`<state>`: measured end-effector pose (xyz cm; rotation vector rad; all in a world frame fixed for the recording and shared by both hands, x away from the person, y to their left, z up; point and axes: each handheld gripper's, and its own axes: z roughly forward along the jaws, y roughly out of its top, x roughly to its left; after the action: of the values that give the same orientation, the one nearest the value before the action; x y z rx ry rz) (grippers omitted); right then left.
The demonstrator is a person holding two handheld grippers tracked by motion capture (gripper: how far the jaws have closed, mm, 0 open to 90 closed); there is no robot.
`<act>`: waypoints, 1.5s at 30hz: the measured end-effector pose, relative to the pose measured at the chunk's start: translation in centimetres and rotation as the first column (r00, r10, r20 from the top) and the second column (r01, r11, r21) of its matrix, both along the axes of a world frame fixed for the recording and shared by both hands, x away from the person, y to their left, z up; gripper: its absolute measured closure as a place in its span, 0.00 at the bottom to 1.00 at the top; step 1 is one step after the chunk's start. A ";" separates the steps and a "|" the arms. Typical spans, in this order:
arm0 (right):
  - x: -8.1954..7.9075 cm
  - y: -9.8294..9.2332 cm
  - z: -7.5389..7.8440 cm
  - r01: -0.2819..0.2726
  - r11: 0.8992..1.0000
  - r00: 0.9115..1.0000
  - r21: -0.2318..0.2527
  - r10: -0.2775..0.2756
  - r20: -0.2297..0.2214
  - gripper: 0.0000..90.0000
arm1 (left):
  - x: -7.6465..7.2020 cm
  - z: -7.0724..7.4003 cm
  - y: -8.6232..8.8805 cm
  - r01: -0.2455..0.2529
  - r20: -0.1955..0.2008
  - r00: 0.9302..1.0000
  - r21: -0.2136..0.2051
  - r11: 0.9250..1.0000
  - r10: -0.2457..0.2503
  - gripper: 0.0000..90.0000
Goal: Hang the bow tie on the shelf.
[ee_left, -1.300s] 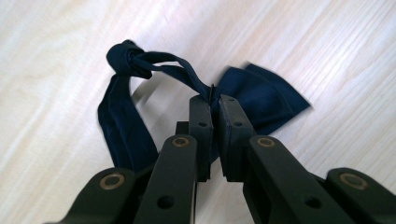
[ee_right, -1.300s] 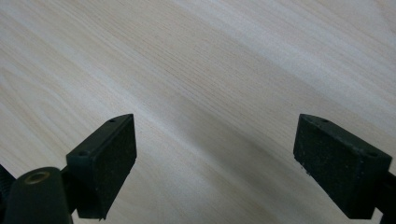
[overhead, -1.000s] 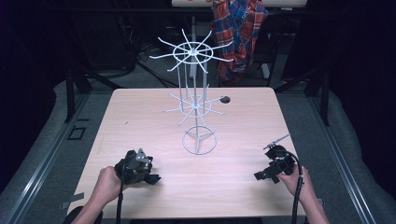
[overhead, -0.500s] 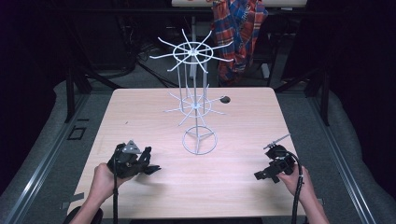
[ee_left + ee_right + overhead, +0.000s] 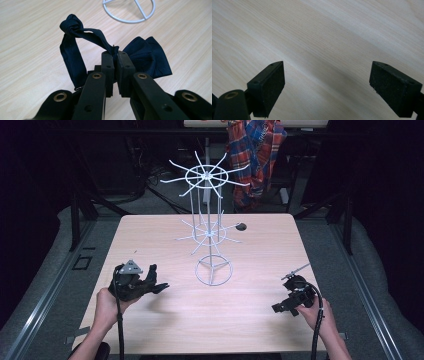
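Pale wood worktop [image 5: 165,240], mostly bare. At its middle a white wire rack [image 5: 210,227]: ring base, thin upright stem, two tiers of radiating prongs, upper tier wide, lower tier smaller. Small dark object [image 5: 241,226] on the far side of the worktop, near the lower tier; too small to identify. Plaid cloth [image 5: 257,150] hanging beyond the far edge. Left gripper [image 5: 114,56] low at near left, fingers [image 5: 108,65] clamped together on a navy bow tie [image 5: 147,56], the pinch falling on the narrow band right beside the bow's knot. Bow fanned out past the fingers, strap [image 5: 72,60] looping up to a rolled end and dropping back under the gripper; the whole piece apparently clear of the wood, rack base just beyond. Right gripper [image 5: 327,85] at near right, fingers wide apart, nothing between them, bare wood below. Step in hand, by judgement: carrying the tie to a prong. To do well: raise high enough for the dangling loop to clear the lower tier, approach a prong end-on, thread the strap loop over the tip rather than the bow, release only once the loop sits well down the prong. Free gripper best used to spread the loop or steady the light rack against tipping.
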<state>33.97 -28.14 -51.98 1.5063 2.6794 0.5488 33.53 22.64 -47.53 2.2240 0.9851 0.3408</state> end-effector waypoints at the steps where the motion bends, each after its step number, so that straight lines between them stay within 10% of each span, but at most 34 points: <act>1: 0.0 0.0 0.0 0.007 1.000 1.000 0.004 -0.007 -0.002 0.14 | 0.1 0.1 0.0 0.000 0.002 1.000 0.001 1.000 0.000 0.95; 45: -0.1 -0.7 0.5 0.063 0.998 0.998 -0.015 -0.063 0.004 0.11 | 2.8 5.6 -1.8 0.106 0.117 0.989 -0.137 0.985 -0.090 0.95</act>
<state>33.83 -28.79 -51.48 1.5786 2.6172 0.5264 36.35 20.81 -41.93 2.0925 0.8124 0.3338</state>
